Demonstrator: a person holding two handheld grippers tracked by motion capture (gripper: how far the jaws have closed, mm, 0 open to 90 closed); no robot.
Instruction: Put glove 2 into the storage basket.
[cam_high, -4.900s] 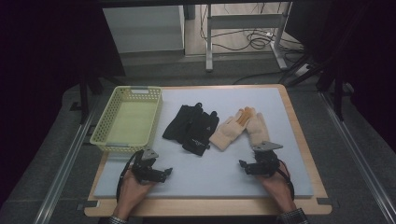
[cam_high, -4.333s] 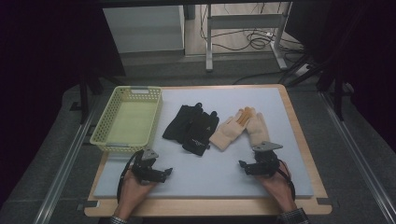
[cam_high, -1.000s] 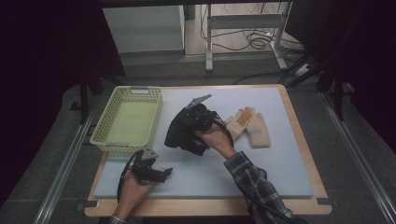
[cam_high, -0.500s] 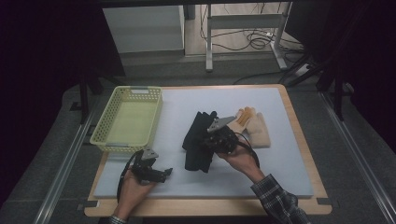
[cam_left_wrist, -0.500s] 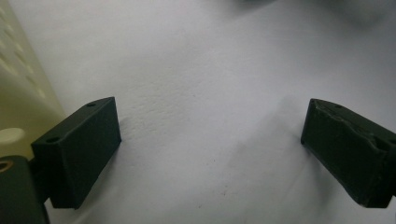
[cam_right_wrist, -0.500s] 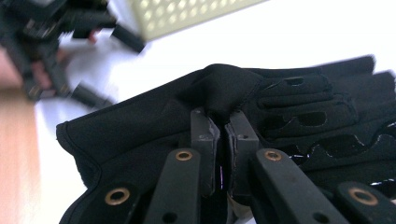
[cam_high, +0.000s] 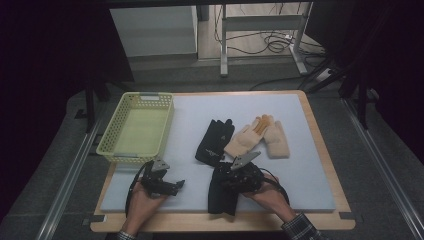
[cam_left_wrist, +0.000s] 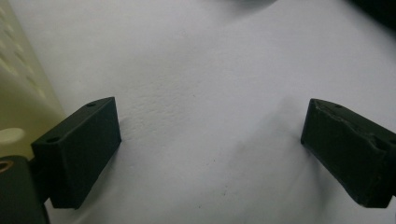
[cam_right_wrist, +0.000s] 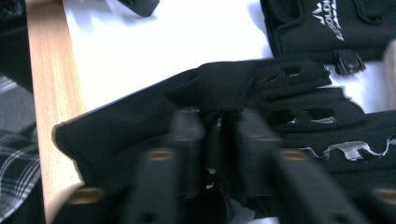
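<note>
One black glove (cam_high: 222, 192) is dragged off its partner (cam_high: 215, 141) to the mat's near edge, right gripper (cam_high: 235, 181) jaws just easing apart over it, left gripper (cam_high: 167, 186) idle, unclenched; next: lift clear.

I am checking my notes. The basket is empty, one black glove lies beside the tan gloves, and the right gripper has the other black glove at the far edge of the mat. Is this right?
Not quite: the right gripper has the other black glove at the near edge of the mat, by the person, as the high view shows. The basket is empty, and one black glove lies beside the tan gloves.
</note>
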